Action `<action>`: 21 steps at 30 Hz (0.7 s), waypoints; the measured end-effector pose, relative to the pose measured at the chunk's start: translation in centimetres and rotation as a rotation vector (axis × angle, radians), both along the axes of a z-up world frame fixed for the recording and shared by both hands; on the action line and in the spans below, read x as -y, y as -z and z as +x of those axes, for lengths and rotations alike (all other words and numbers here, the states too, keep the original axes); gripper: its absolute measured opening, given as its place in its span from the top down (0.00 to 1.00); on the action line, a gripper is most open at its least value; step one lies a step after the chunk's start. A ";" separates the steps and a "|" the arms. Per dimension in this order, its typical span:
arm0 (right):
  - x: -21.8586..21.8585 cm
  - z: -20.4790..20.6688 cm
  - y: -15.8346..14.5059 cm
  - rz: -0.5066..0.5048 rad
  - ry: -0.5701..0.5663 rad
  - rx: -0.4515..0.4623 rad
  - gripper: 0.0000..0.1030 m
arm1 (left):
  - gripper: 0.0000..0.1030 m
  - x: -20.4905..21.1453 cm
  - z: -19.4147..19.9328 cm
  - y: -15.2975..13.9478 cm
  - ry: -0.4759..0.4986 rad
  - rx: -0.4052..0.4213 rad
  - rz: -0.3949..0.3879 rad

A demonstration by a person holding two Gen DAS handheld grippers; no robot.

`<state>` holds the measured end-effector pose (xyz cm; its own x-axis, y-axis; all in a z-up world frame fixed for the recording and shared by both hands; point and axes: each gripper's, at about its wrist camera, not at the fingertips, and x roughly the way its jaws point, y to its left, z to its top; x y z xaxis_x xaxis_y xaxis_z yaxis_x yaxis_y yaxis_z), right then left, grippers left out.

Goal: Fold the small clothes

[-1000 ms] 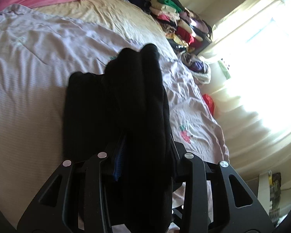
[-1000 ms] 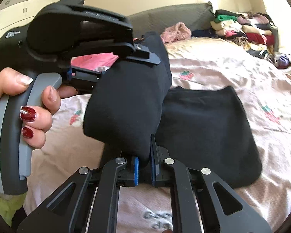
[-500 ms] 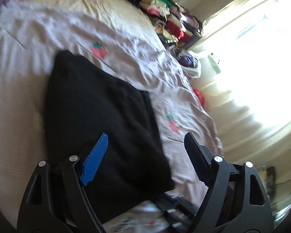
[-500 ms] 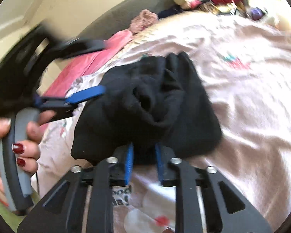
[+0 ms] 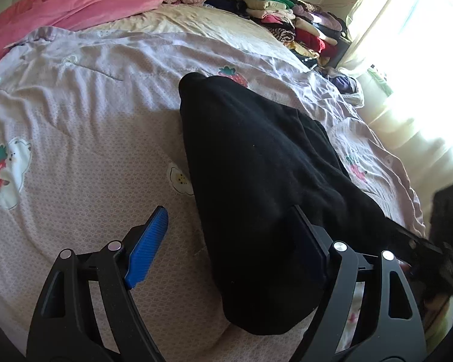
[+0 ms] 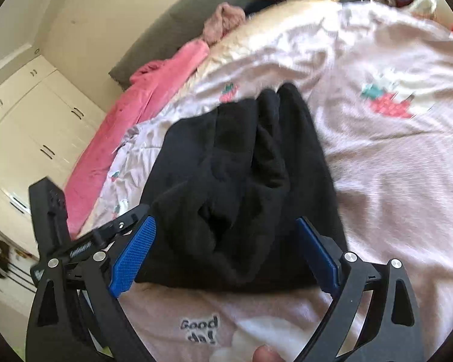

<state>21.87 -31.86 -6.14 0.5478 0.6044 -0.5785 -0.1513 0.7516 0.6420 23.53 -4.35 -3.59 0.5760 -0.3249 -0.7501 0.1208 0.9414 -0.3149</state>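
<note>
Both grippers stood wide open and empty: the left gripper (image 5: 226,241) beside the black garment (image 5: 256,166), the right gripper (image 6: 226,256) straddling its near edge. The garment lay folded on the bed (image 5: 75,150), long axis running away from the left wrist camera toward the headboard. It looked soft, light and floppy, probably fleece, though the blur made that uncertain. Best pinched at a near corner through all layers, so nothing slid apart
</note>
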 end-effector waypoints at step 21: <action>0.5 0.0 -3.7 -0.248 0.008 0.190 0.85 | 0.29 2.9 -0.8 -0.8 0.070 0.001 -0.006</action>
<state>21.89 -32.32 -2.41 0.6646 0.4525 -0.5946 -0.2443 0.8836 0.3994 22.77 -7.26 -2.80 0.5524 -0.3687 -0.7476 0.1871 0.9288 -0.3199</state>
